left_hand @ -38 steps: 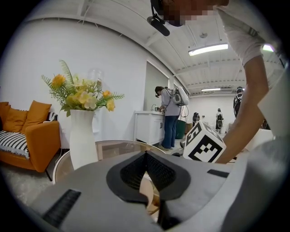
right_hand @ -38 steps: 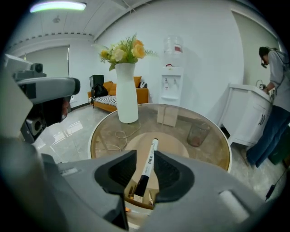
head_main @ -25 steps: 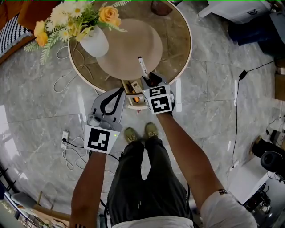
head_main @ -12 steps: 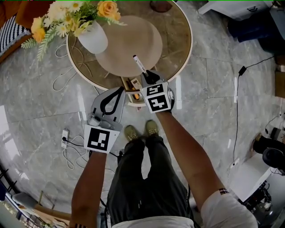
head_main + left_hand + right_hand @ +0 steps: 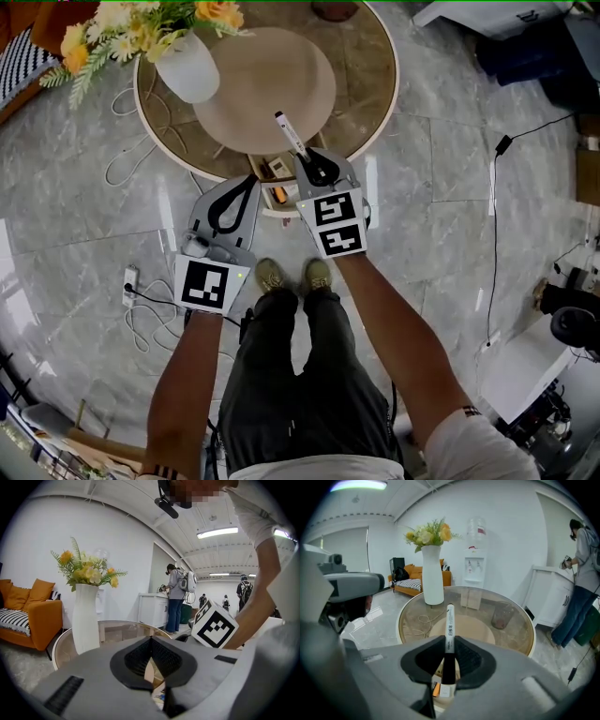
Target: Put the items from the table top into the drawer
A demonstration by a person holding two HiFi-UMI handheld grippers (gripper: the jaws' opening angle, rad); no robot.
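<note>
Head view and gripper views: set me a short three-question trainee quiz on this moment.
1. True or false: the left gripper is clamped on the white vase.
2. What does the right gripper hold? A) a marker pen B) scissors C) a flower stem
3. Fill in: below the near edge of the round table, a ___ stands open.
Key: 1 false, its jaws are shut on nothing. 2 A, the jaws have just been closing and now pinch it. 3 drawer.
</note>
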